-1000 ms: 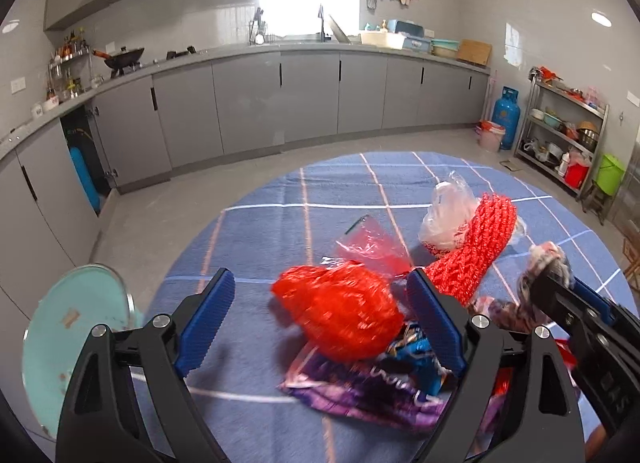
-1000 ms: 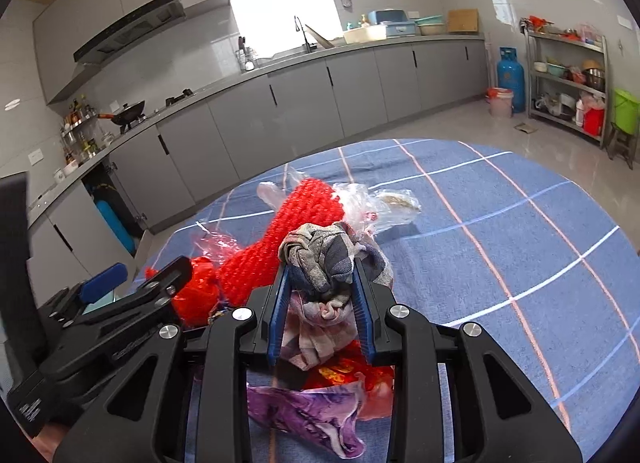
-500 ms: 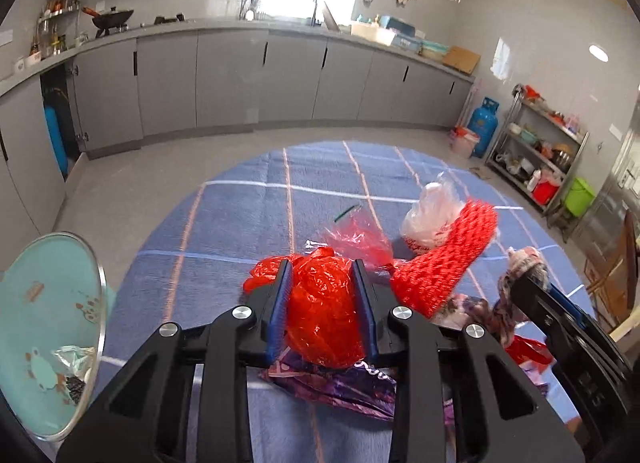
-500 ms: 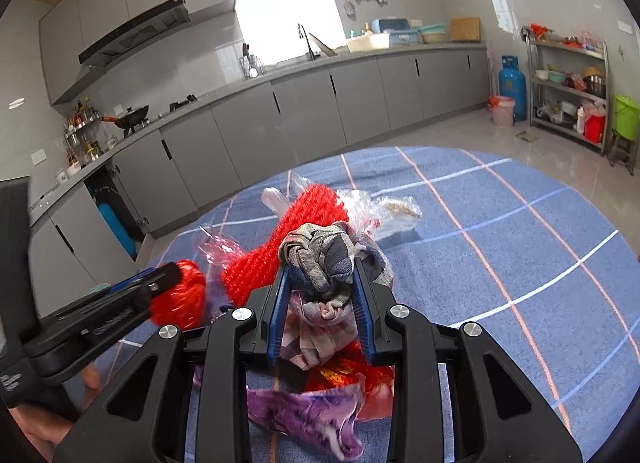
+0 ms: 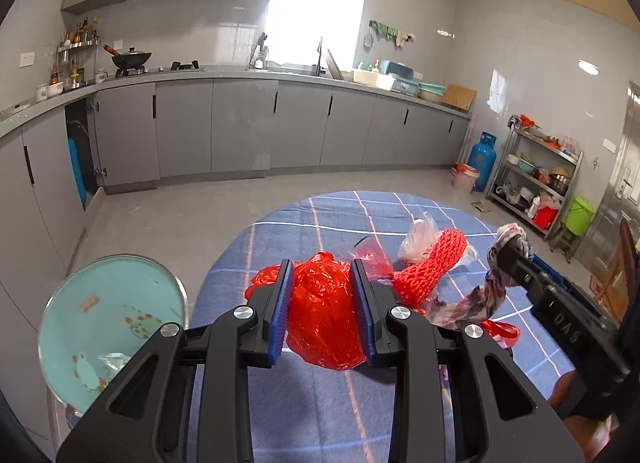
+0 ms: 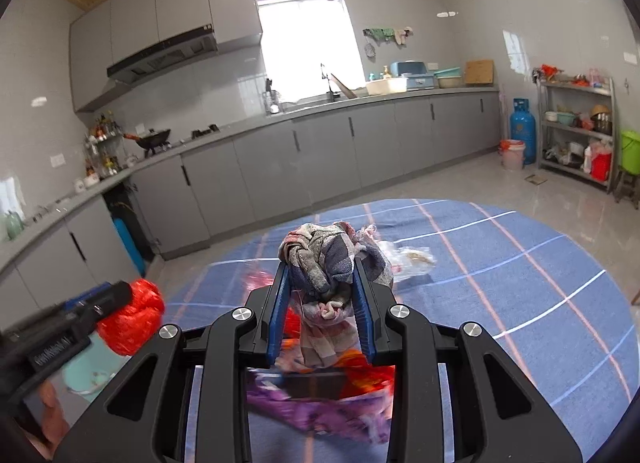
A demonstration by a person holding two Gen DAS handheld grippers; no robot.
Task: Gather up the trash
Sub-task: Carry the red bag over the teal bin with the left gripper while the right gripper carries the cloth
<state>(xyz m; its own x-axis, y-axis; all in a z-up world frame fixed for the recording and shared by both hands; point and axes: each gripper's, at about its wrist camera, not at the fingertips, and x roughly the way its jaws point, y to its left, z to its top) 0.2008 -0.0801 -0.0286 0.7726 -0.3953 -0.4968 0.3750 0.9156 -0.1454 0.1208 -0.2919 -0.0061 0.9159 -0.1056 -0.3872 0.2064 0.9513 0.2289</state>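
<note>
We are holding the crumpled red plastic bag (image 5: 326,309) clamped in the left tongs (image 5: 323,313), clear above the blue checked bench (image 5: 304,403), presumably for dropping into the teal bin (image 5: 108,327) standing open just beyond the bench's left edge. We are gripping the knotted rag (image 6: 320,263) in the right tongs (image 6: 320,305), also lifted. The red mesh (image 5: 430,267), the clear bag (image 5: 418,241) and the purple wrapper (image 6: 320,411) are lying mid-bench, leaving open room toward the far rim.
</note>
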